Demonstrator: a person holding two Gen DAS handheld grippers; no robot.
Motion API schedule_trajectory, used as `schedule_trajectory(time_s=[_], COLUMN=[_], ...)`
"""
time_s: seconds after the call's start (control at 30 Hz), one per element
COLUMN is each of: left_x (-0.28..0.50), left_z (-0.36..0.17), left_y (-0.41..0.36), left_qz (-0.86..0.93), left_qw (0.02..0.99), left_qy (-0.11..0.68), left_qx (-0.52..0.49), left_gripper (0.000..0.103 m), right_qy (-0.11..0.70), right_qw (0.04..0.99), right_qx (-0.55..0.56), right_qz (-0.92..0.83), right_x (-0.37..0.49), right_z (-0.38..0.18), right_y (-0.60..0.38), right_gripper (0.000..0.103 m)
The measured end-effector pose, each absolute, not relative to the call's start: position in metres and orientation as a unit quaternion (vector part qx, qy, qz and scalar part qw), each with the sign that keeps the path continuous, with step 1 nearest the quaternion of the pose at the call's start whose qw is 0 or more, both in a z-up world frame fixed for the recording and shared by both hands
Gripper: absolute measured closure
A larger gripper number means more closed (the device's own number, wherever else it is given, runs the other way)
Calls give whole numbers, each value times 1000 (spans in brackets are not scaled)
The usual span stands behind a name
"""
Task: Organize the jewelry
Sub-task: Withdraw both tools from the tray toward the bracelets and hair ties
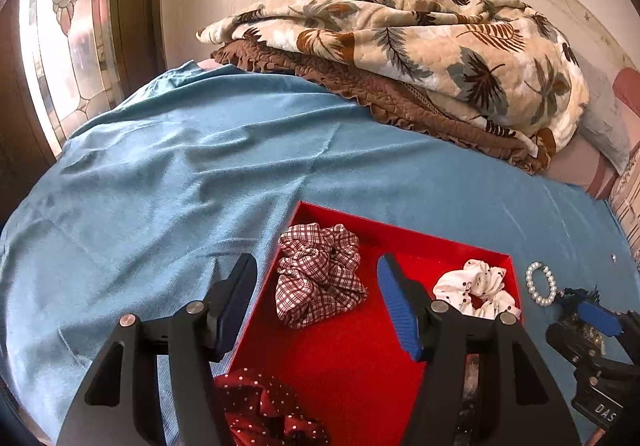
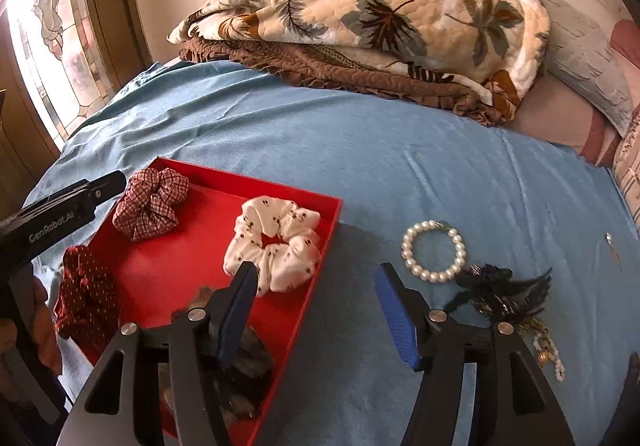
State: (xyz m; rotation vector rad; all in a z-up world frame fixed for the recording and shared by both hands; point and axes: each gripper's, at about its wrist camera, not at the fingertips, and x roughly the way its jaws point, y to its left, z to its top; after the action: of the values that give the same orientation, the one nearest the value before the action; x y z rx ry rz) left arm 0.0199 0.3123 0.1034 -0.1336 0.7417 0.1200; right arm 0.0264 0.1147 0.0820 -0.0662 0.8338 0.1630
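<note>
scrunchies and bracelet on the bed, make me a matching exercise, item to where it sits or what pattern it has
Items:
1. checked scrunchie
2. white scrunchie
3. pearl bracelet
4. dark red dotted scrunchie

Descriptions:
A. on the blue sheet, outside the tray
B. draped over the near left edge of the red tray
C. in the tray's far left corner
D. in the tray by its right wall, small dark print

Pairs: 1-C, 2-D, 3-A, 4-B
</note>
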Motion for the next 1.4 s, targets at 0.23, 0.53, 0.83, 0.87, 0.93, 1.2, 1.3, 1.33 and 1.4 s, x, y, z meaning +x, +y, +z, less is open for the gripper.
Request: schedule_trajectory(time_s=[0.23, 0.53, 0.83, 0.87, 0.93, 1.2, 1.3, 1.33, 1.4], left_x=[15, 8, -5, -7, -11, -29, -42, -47, -52], left_z=[103, 99, 95, 95, 94, 83, 81, 81, 81], left_y=[299, 273, 238, 234, 227, 196, 186, 183, 175], left_qz=[60, 53, 36, 33, 29, 13, 15, 17, 17], left_qw=[931, 932, 934, 935, 935, 932, 934, 935, 934], left_qy=[359, 357, 352, 351, 349, 353, 347, 343, 342], left_qx=[-37, 7, 43, 45, 48, 77, 87, 92, 99], left_gripper=[41, 41, 41, 41, 41, 41, 41, 41, 41], right_qy=[413, 423, 422, 422, 421, 415, 410, 409, 405], right_qw=[907, 904, 905, 905, 905, 907, 909, 910, 911], right_qx=[-19, 7, 36, 39, 46, 70, 74, 75, 78], right_qz=[75, 61, 41, 38, 33, 12, 5, 3, -5], right_x=[10, -4, -21, -24, -30, -52, -60, -62, -67], right_z=[74, 66, 60, 60, 59, 57, 57, 57, 58], right_y=[97, 63, 18, 13, 1, -45, -61, -67, -80], right_gripper=[37, 35, 34, 34, 33, 31, 31, 30, 29])
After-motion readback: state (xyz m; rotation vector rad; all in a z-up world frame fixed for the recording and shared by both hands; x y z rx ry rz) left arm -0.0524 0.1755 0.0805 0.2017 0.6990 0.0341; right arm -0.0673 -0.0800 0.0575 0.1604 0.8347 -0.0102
